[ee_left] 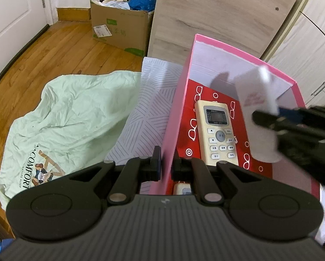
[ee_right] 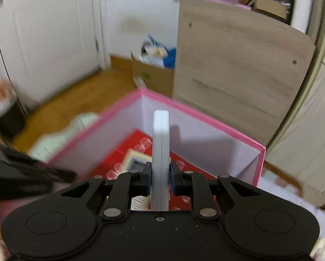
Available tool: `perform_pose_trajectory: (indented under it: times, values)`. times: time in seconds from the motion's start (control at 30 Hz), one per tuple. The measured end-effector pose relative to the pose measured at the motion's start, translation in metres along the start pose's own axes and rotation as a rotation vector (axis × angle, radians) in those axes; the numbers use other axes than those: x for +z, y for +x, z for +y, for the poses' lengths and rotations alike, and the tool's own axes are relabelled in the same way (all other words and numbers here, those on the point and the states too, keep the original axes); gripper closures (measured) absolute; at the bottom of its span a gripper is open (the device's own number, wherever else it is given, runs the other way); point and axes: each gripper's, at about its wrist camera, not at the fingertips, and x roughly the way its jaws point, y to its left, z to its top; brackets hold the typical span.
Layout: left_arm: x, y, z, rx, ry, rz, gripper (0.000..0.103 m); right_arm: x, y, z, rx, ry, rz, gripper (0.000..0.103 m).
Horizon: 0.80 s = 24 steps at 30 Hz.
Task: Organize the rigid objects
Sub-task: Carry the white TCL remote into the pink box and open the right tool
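Green bedding (ee_left: 60, 117) lies crumpled on the left, w/ the wood floor (ee_left: 60, 43) behind it. Next comes the pink box (ee_left: 173, 113). The left gripper (ee_left: 166, 163) is pinched tight on the box's near side wall, so the box stays put. Inside, on the red bottom, a cream remote (ee_left: 215, 132) lies flat, buttons up. A 2nd small one peeks out below it.

To the right, the right gripper (ee_right: 160, 179) holds a flat white device (ee_right: 160, 152), prob. another remote, by its thin edges, standing on edge over the box.

I think the step now is putting it in. Best way: lower it to the bare red spot beside the cream remote, tip it flat, let go only when it's low. Don't bump the wall or drop it on the 1st remote.
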Motion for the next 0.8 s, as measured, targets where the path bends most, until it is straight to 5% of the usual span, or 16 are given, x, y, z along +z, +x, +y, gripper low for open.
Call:
perform_pose_trajectory:
  times: [0.4, 0.8]
  values:
    - [-0.001, 0.002, 0.002, -0.016, 0.014, -0.001, 0.096, 0.006, 0.048, 0.032, -0.283, -0.344, 0.196, 0.084]
    - [0.001, 0.002, 0.002, -0.017, 0.005, 0.003, 0.096, 0.015, 0.040, -0.011, -0.054, -0.117, 0.197, 0.066]
